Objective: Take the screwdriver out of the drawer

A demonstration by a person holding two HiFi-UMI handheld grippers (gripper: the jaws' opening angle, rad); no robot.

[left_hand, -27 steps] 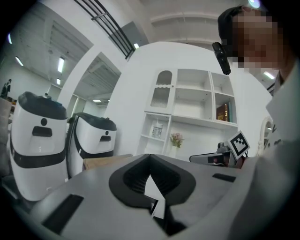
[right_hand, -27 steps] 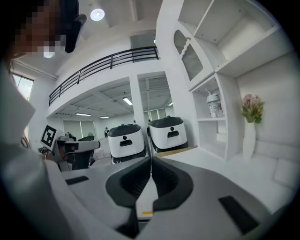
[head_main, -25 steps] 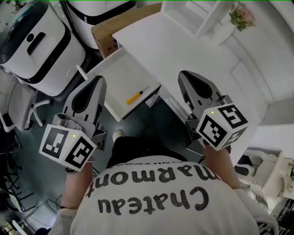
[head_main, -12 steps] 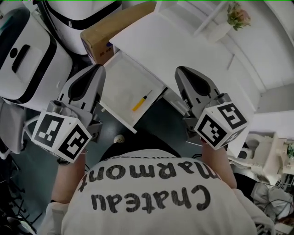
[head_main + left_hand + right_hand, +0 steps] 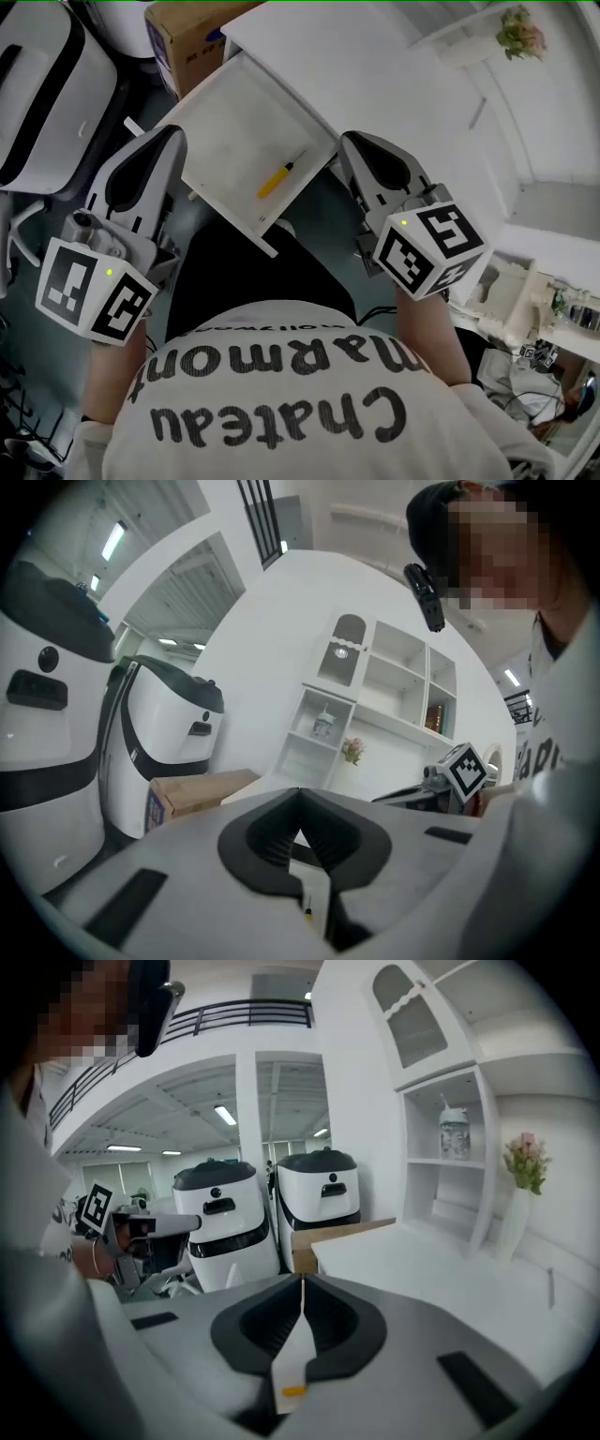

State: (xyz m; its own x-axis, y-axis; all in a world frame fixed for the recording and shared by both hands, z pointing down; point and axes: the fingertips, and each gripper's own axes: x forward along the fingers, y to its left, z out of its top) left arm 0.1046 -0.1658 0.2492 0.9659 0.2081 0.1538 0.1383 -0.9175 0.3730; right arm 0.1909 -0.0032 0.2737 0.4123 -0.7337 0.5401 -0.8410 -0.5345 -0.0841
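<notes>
Nearest is the person's printed shirt. Just past it, the left gripper is held up at the left and the right gripper at the right, well apart. Each gripper's own view shows its jaws brought together at the tips with nothing between them.

Between the two grippers, and below them, the white drawer stands pulled open from the desk. The screwdriver, which has a yellow handle, lies loose on the drawer floor towards its right side, touched by neither gripper. A sliver of its handle shows through the slit behind each pair of jaws.

Farther off, a cardboard box sits at the desk's far left corner. A white machine is to its left, and a vase of flowers is at the far right.
</notes>
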